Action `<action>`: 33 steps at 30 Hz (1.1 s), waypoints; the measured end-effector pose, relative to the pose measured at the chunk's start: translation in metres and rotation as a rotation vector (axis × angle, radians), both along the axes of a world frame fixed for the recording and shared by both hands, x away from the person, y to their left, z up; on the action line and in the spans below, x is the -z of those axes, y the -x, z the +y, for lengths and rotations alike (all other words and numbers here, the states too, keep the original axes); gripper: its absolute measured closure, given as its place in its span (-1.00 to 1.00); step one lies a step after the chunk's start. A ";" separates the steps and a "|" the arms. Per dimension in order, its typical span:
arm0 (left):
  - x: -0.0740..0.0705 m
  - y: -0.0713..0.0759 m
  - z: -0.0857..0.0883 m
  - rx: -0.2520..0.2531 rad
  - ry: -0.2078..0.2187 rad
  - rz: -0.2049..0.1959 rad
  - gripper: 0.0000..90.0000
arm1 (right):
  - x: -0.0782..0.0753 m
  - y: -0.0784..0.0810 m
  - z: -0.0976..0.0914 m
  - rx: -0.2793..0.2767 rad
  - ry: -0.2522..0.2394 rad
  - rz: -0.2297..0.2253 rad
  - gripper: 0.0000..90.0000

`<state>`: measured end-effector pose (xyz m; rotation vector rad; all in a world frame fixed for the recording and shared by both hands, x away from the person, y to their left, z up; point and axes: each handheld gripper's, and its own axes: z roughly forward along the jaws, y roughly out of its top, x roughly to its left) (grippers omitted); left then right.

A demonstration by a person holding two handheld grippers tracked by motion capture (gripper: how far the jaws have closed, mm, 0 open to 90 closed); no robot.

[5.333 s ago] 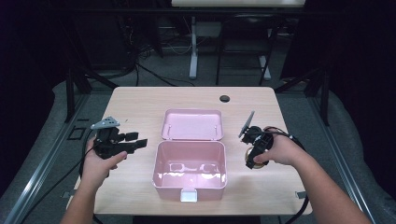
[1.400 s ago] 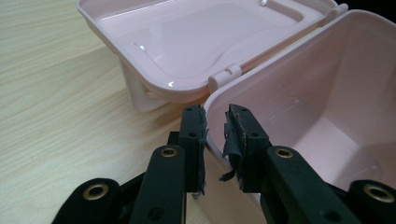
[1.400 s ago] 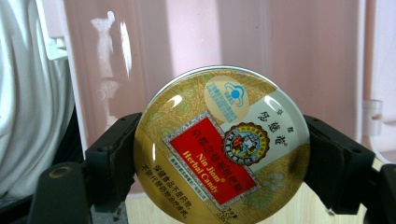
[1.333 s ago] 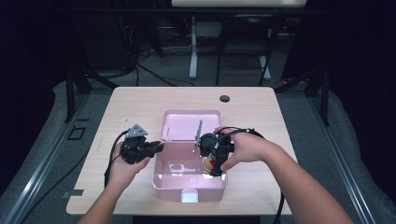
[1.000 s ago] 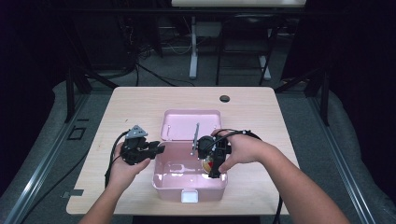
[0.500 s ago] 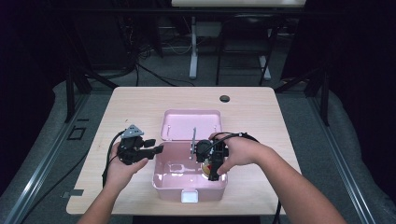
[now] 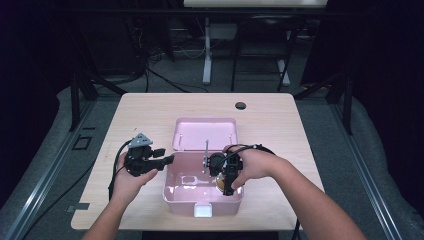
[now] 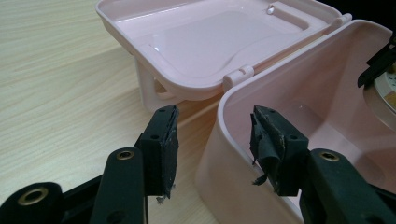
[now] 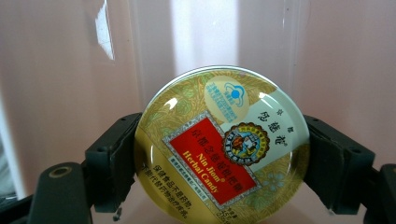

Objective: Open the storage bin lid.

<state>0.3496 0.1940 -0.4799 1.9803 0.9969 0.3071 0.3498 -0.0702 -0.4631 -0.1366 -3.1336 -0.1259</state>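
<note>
Reading "Nin Jiom Herbal Candy" on the round gold candy tin (image 9: 222,143), red label amid Chinese characters. Sitting clamped between the right gripper (image 9: 223,161) pads, down inside the open pink box (image 7: 202,204). Left gripper (image 8: 212,142) just opening, straddling the box's left wall without pressing.

high view overhead, gripper views close, sharing pink box (image 7: 202,192)
</note>
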 end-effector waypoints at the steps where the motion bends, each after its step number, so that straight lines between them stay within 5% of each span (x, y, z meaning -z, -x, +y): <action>1: 0.000 0.000 0.000 0.000 0.000 -0.001 0.14 | 0.001 0.000 0.000 -0.002 0.002 0.000 -0.56; 33: 0.002 0.000 -0.001 -0.002 0.001 0.001 0.14 | 0.024 -0.002 0.002 -0.008 0.019 0.009 -0.56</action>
